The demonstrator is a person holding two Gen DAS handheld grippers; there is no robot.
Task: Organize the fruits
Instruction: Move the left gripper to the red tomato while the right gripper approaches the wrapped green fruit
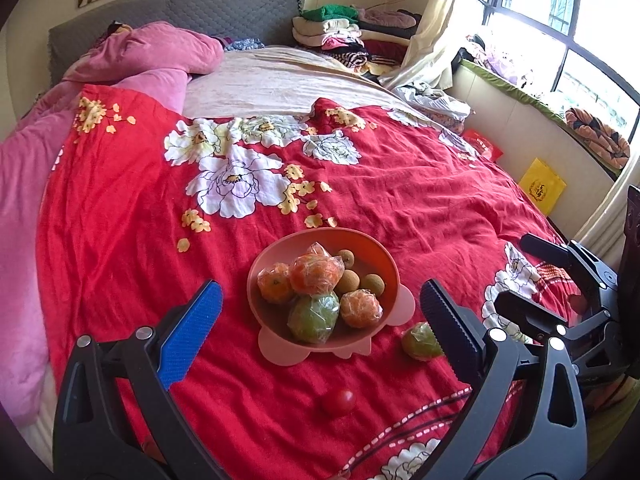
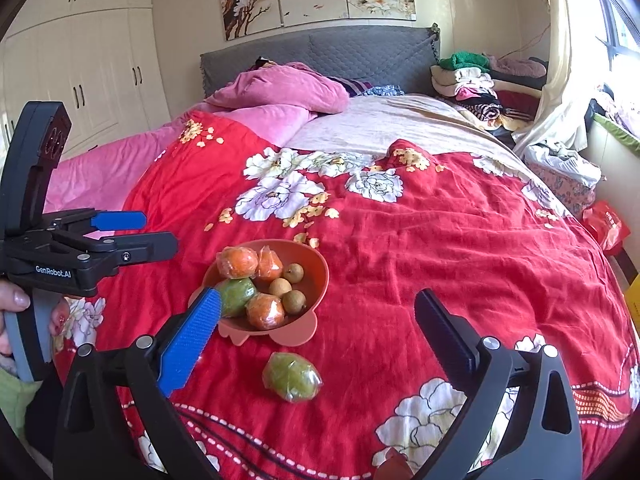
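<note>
Closest in, the left gripper (image 1: 320,304) hangs over the red floral quilt (image 1: 420,200) with its jaws spread wide and nothing between them. A small red tomato (image 1: 338,402) lies on the quilt just below the gap, at about 6 o'clock from the pink bowl (image 1: 372,252). The bowl sits between the fingertips and a little beyond, holding three plastic-wrapped oranges (image 1: 316,274), a wrapped green fruit (image 1: 313,318) and three small brown longans (image 1: 372,284). A second wrapped green fruit (image 1: 420,342) lies loose on the quilt at 4 o'clock from the bowl, just beside its foot and partly hidden behind the left gripper's right-hand finger.

The right gripper (image 2: 318,312) is also wide open and empty, hovering above the quilt; in its own view the loose green fruit lies near 6 o'clock of the bowl. A pink blanket (image 1: 160,52) is bunched at 11 o'clock by the grey headboard (image 1: 224,12), and folded clothes (image 1: 344,36) are stacked at 1 o'clock.
</note>
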